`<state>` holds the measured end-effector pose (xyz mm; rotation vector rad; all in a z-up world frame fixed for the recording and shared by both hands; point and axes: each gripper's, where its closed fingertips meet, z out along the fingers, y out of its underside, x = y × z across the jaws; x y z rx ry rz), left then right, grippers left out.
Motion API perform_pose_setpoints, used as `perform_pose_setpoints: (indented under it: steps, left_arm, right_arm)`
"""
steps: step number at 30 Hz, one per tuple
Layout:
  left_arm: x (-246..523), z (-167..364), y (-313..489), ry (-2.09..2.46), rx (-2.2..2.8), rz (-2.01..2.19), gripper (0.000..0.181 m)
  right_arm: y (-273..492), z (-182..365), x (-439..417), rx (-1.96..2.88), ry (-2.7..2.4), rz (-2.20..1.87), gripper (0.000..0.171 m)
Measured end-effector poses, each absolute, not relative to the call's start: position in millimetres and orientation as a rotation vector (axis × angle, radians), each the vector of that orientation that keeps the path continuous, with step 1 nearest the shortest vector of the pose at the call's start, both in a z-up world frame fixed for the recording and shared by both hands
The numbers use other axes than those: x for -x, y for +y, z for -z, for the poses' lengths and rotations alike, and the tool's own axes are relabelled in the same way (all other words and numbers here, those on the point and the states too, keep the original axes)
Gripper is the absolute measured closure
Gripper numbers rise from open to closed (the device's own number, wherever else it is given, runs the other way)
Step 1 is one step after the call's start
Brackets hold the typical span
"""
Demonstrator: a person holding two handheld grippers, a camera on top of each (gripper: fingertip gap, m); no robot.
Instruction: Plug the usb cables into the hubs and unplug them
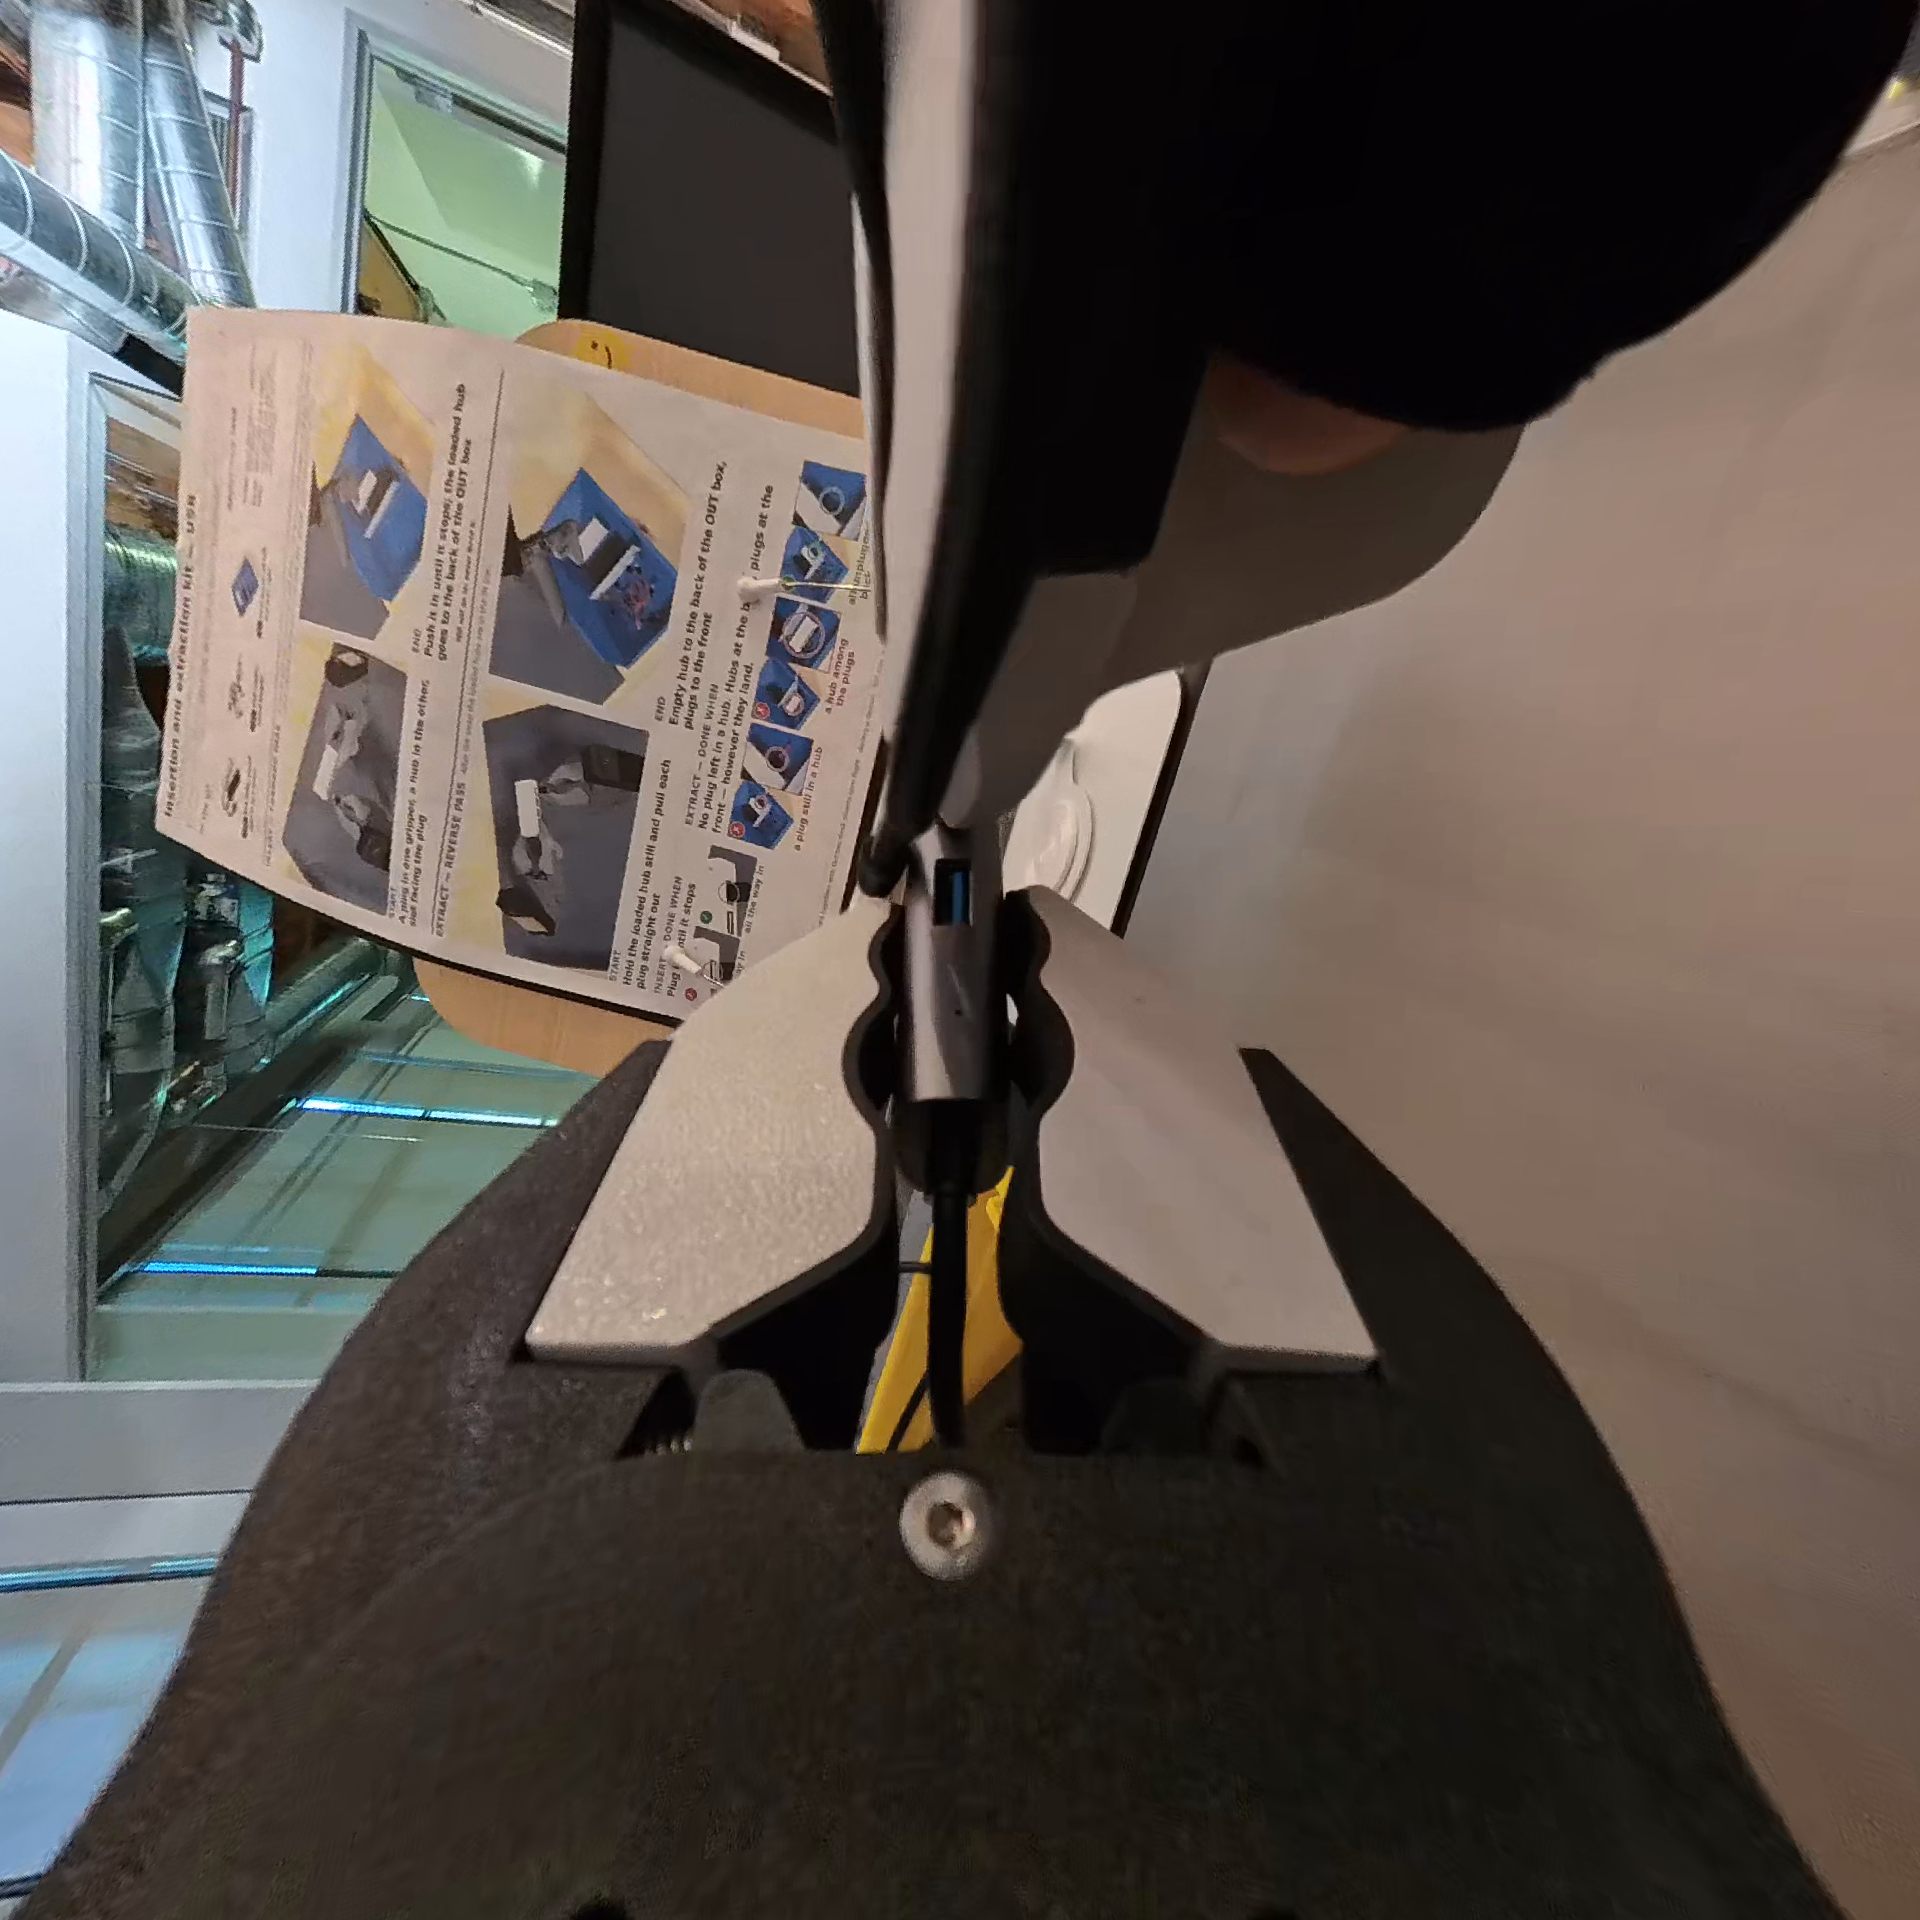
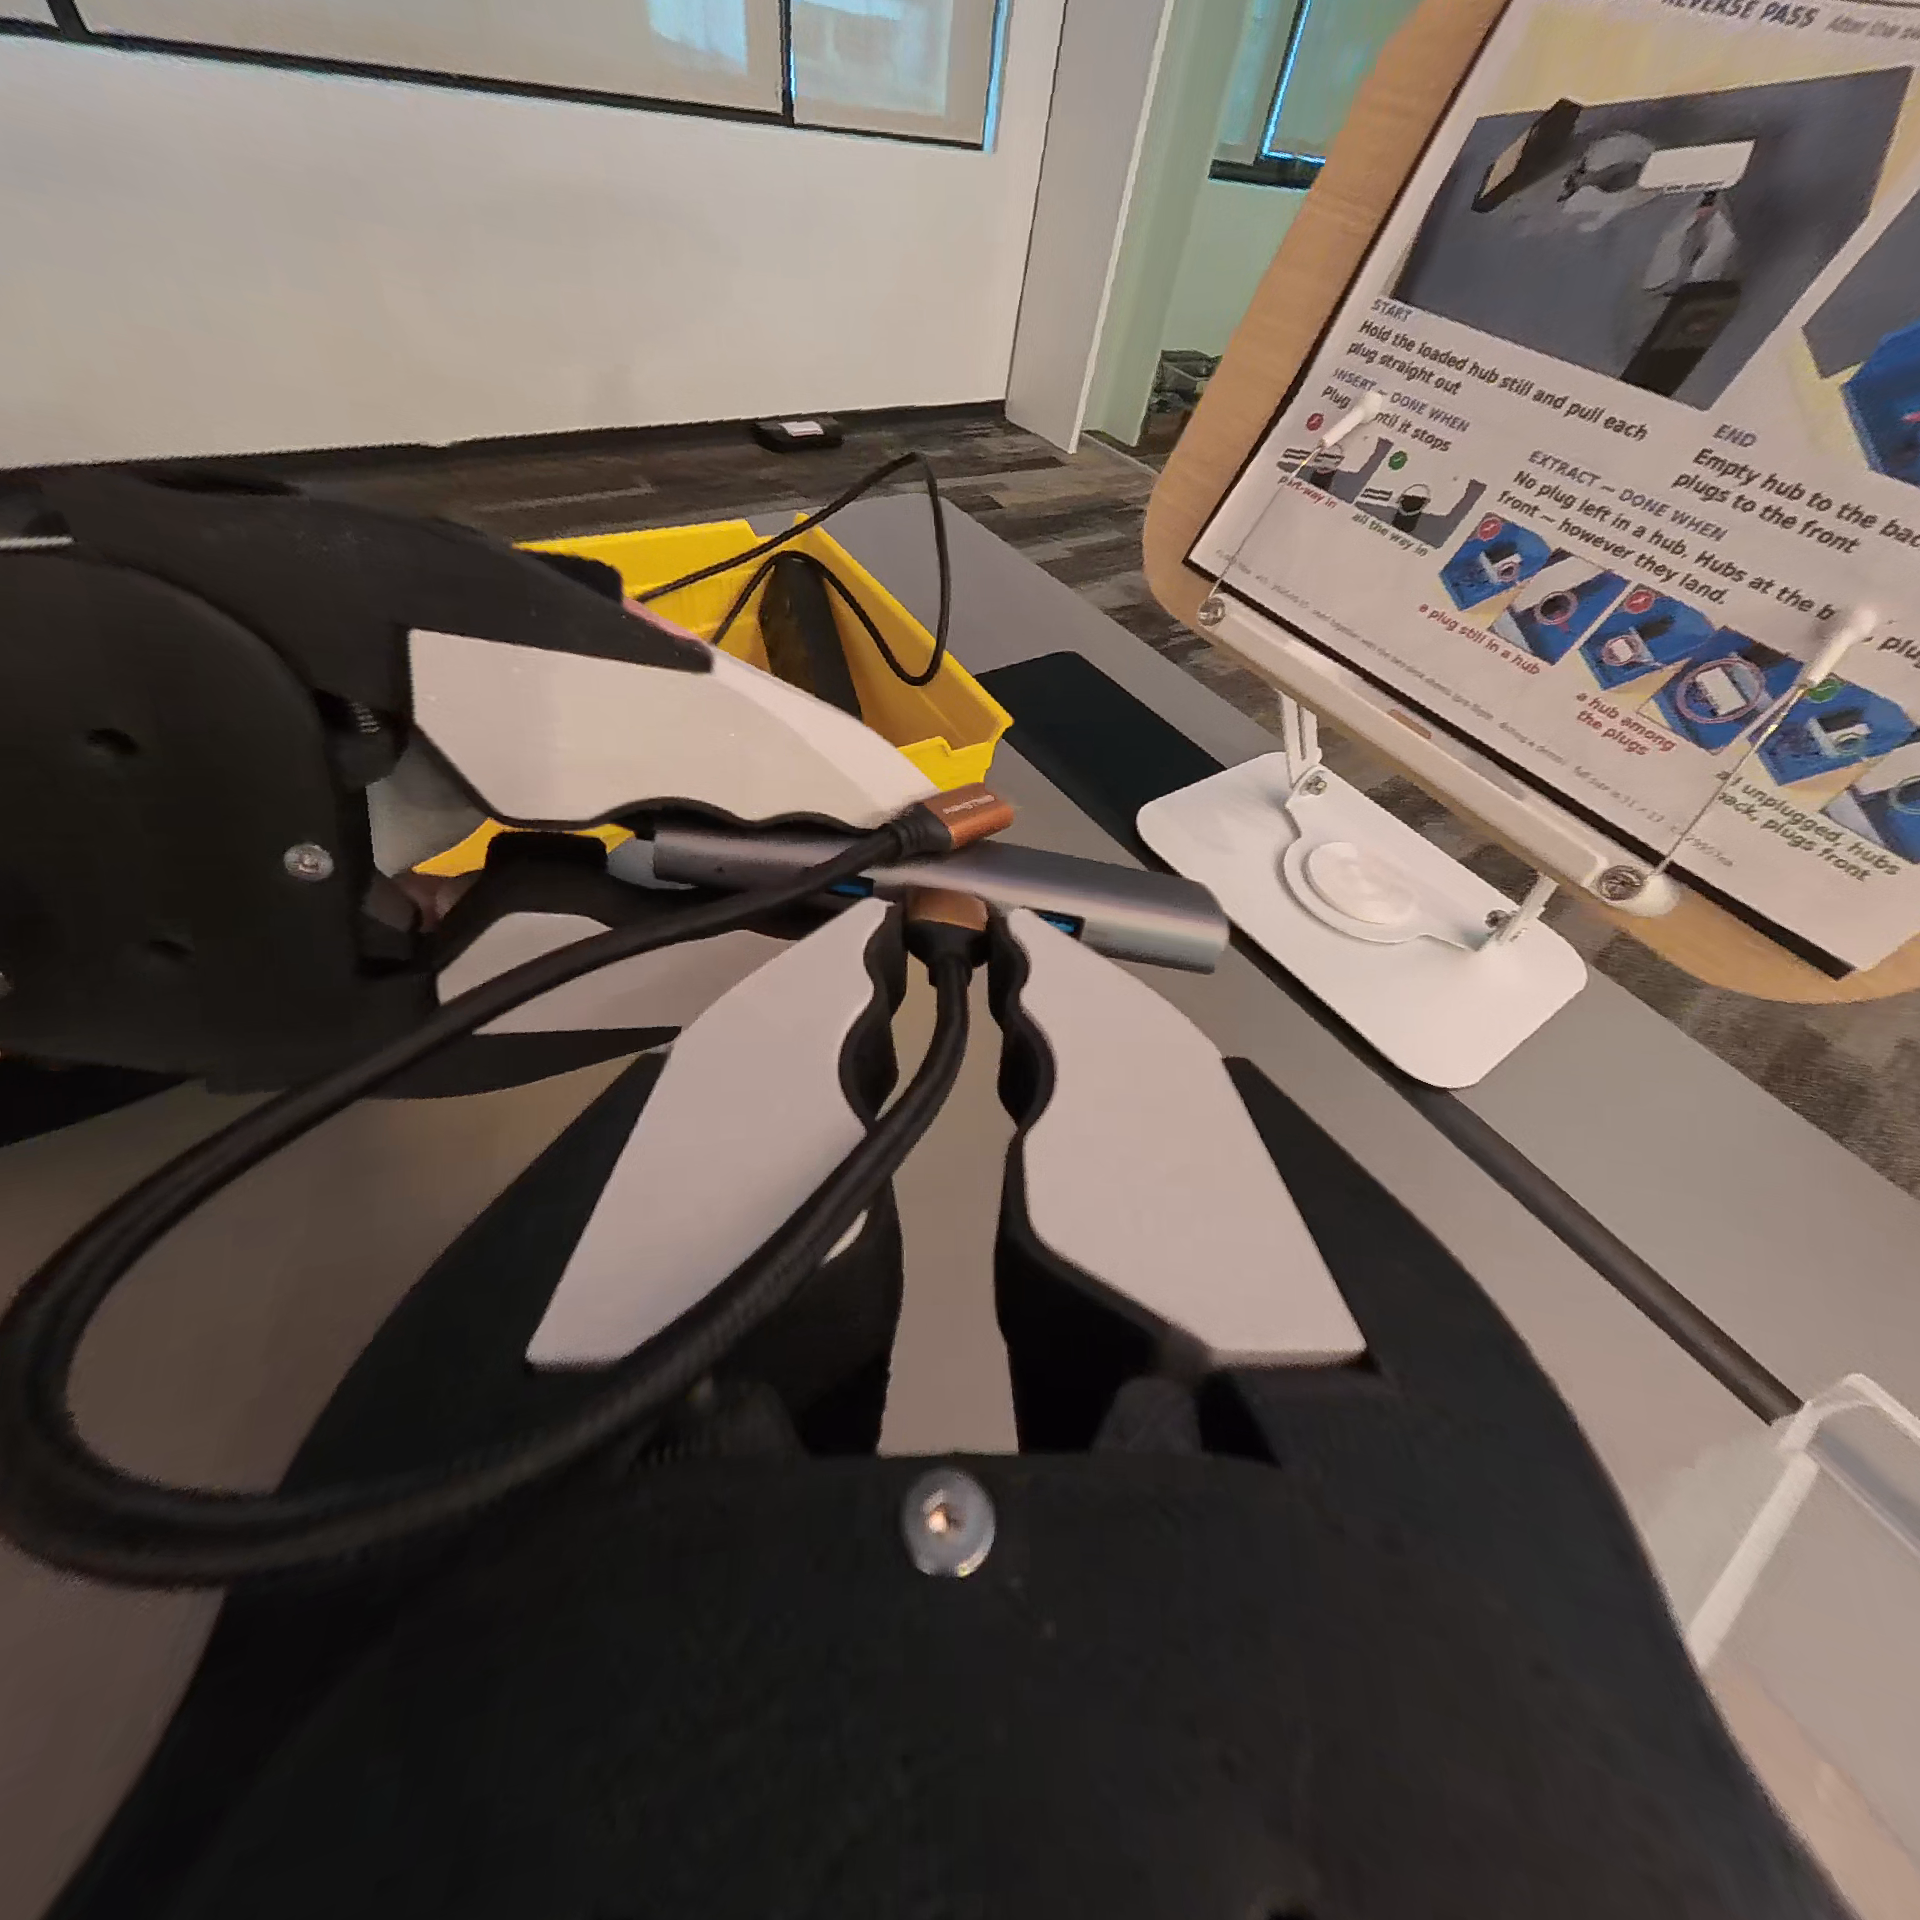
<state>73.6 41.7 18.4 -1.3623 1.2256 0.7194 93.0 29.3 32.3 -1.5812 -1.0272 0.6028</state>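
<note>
In the left wrist view my left gripper point(image 1: 951, 914) is shut on a slim grey USB hub point(image 1: 951, 1018), seen end-on with a blue port showing and its black lead running down. A finger point(image 1: 1081, 644) of the right gripper hangs close above. In the right wrist view my right gripper point(image 2: 945, 925) is shut on a copper-coloured USB plug point(image 2: 943, 906) with a black braided cable point(image 2: 312, 1101). The plug's tip meets the side of the hub point(image 2: 1049, 883); I cannot tell how deep it sits. A second copper plug point(image 2: 961, 816) lies across the hub's top.
A yellow bin point(image 2: 935, 717) with a black hub and thin cable stands behind the left gripper. An instruction sheet on a wooden board point(image 2: 1558, 468) with a white stand base point(image 2: 1351, 935) is at the right. A clear plastic box point(image 2: 1797, 1538) sits at the near right. The tips of both grippers are at nearly the same place.
</note>
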Motion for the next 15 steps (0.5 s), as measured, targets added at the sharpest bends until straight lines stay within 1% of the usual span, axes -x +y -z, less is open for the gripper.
perform_pose_setpoints:
  steps: [3, 7, 11, 15]
  left_arm:
    - [-74.0, -18.2, 42.0, 1.219, 1.368, -0.692, 0.163]
    - [-77.6, -26.7, 38.6, 1.204, 1.300, -0.648, 0.164]
    - [-81.1, -32.9, 36.2, 1.207, 1.195, -0.661, 0.164]
    - [-84.9, -35.9, 31.7, 1.218, 1.169, -0.604, 0.164]
  right_arm:
    - [28.4, -33.9, -93.2, 1.573, -1.033, -0.579, 0.156]
    - [24.9, -42.1, -94.7, 1.568, -1.003, -0.700, 0.156]
    - [22.5, -46.5, -96.1, 1.537, -1.033, -0.662, 0.156]
    - [19.6, -49.5, -96.6, 1.544, -1.030, -0.746, 0.156]
